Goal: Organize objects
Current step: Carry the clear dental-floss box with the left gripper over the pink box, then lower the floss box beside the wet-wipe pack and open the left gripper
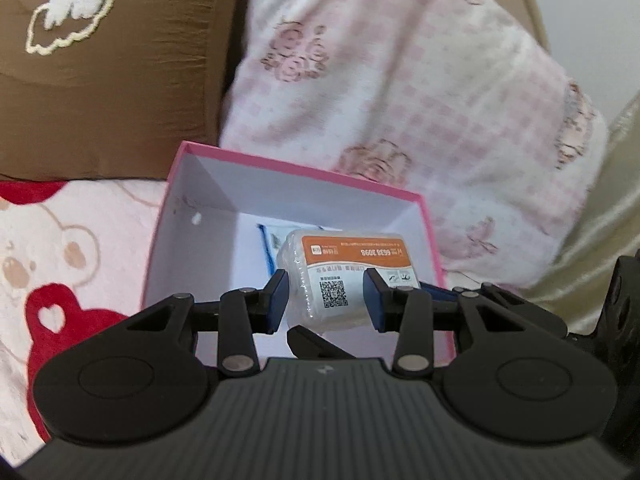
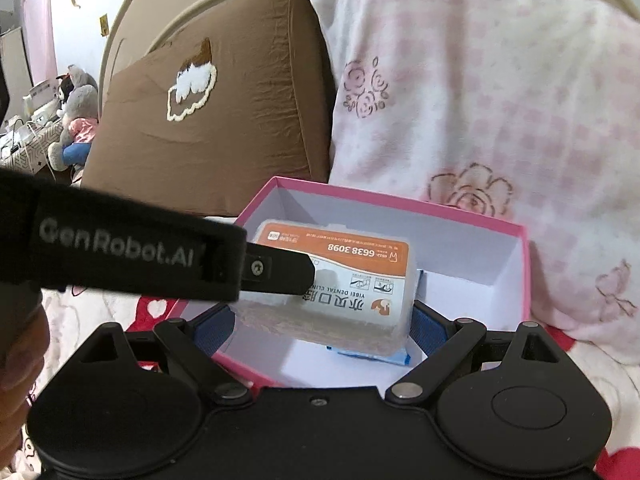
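Left gripper (image 1: 325,298): jaws clenched on clear plastic case (image 1: 344,276), case squarely between them.
Case position: above pink box (image 1: 256,160) interior, ahead of right gripper (image 2: 322,320).
Right jaws: released wide, flanking the case, not touching.

Soft even indoor light, fisheye edges, slight blur

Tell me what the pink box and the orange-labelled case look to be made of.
Pink box: likely paperboard, matte pink outside, plain white inside, with thin straight walls and crisp folded corners.
Orange-labelled case: looks like clear, glossy hard plastic; translucent rounded edges catch highlights, and a printed paper label covers its top.
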A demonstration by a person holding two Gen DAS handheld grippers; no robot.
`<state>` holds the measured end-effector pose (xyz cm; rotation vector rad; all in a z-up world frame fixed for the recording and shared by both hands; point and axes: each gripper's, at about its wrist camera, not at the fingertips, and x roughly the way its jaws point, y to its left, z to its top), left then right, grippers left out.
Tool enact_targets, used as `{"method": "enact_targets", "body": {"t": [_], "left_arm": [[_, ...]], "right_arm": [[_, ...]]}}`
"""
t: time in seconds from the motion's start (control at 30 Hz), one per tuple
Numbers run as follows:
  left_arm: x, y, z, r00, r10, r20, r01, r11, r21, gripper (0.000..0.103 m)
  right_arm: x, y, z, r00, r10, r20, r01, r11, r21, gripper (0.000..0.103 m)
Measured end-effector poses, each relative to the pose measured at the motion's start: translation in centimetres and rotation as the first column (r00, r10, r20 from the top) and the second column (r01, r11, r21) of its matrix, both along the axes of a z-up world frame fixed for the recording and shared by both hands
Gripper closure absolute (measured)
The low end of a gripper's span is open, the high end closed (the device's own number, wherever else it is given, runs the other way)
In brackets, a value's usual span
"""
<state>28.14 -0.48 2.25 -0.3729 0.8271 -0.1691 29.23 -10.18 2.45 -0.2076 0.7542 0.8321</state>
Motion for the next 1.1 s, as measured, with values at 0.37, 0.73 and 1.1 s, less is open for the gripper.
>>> {"method": "enact_targets", "body": {"t": [0.37,0.73,1.1], "left_arm": [[3.4,1.2,-4.0,0.996,0.037,-0.085,-0.031,0.997,0.074,0.065],[4.9,2.1,-6.7,0.985,0.109,-0.135,-0.096,0.99,0.098,0.065],[6.1,1.6,-9.3,0.98,0.114,-0.165,-0.095,0.988,0.12,0.067]], "right_arm": [[4.4,2.8,-4.3,0.979,0.105,-0.176,-0.104,0.994,0.018,0.01],[7.6,4.0,-7.6,0.927,0.129,-0.352,-0.109,0.991,0.075,0.012],[8.8,4.8,-9.8,0.907,0.112,-0.407,-0.121,0.993,0.005,0.014]]}}
